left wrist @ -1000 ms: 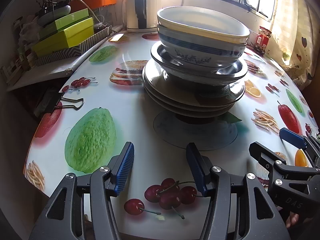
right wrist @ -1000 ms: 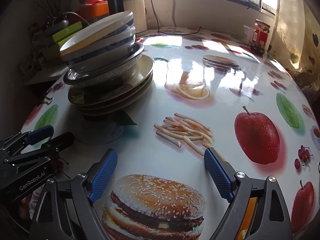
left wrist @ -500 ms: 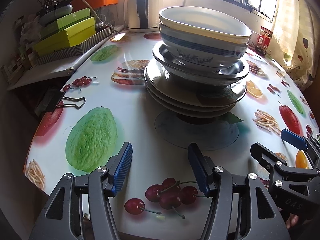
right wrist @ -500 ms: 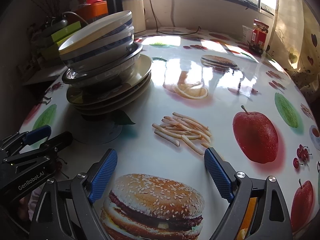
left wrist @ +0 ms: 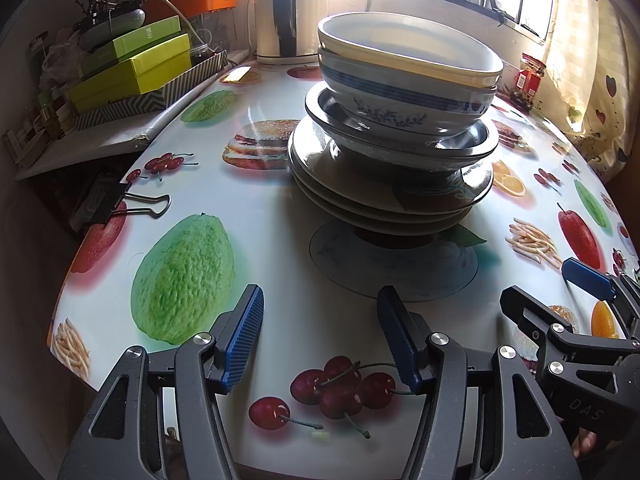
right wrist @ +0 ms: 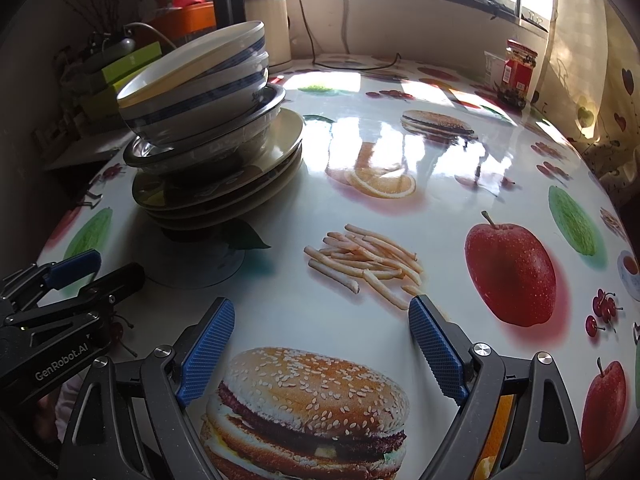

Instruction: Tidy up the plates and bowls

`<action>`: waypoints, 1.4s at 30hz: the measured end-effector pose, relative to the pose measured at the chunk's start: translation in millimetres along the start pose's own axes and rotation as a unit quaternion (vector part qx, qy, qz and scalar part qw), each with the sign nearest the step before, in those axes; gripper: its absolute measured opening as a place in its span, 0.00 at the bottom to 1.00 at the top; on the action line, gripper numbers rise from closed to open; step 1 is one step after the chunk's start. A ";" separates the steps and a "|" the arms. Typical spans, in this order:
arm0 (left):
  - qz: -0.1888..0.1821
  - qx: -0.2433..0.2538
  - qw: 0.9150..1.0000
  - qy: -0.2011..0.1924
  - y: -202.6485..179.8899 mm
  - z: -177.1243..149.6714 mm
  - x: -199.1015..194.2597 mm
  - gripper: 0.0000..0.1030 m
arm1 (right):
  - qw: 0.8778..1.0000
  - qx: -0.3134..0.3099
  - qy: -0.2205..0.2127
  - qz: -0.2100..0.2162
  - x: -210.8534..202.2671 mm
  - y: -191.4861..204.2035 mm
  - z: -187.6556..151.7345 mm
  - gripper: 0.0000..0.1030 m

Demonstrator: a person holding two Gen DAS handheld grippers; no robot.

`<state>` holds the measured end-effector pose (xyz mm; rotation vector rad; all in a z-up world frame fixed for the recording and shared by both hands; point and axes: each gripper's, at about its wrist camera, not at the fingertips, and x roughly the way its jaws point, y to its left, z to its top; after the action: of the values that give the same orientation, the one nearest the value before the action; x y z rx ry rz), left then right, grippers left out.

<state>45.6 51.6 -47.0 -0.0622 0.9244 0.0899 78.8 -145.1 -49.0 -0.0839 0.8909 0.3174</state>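
Note:
One pile of dishes stands on the fruit-print table point(left wrist: 260, 240). Several flat plates point(left wrist: 384, 200) lie at the bottom, with a dark-rimmed shallow bowl point(left wrist: 400, 140) on them. Above it sits a blue-banded bowl point(left wrist: 400, 96) and a white bowl point(left wrist: 408, 52) on top. In the right wrist view the same bowls point(right wrist: 192, 68) lean on the plates point(right wrist: 224, 192) at the left. My left gripper point(left wrist: 320, 304) hovers open in front of the pile, holding nothing. My right gripper point(right wrist: 320, 304) is open over the printed burger, to the right of the pile, with nothing between its fingers.
A black binder clip point(left wrist: 120, 204) grips the table's left edge. Green boxes point(left wrist: 136, 68) are stacked on a side shelf at the left. A kettle point(left wrist: 280, 12) stands behind the pile, and a red-labelled jar point(right wrist: 516, 76) near the window.
The left gripper's jaws have spread slightly wider. Both hands and the pile of dishes stay where they were.

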 end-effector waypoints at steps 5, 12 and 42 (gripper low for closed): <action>0.000 0.000 1.000 0.000 -0.1 0.0 0.0 0.58 | 1.000 0.000 0.000 0.000 0.0 0.1 -0.2 0.88; 0.000 0.000 1.000 0.000 0.0 0.0 0.1 0.59 | 1.000 -0.001 0.000 0.000 -0.1 0.4 0.0 0.88; 0.000 0.000 1.000 0.000 0.0 0.3 0.1 0.60 | 1.000 -0.001 0.000 -0.001 -0.3 1.2 0.0 0.88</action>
<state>45.9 51.7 -46.9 -0.0612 0.9245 0.0905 78.3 -144.0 -48.7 -0.0872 0.8906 0.3157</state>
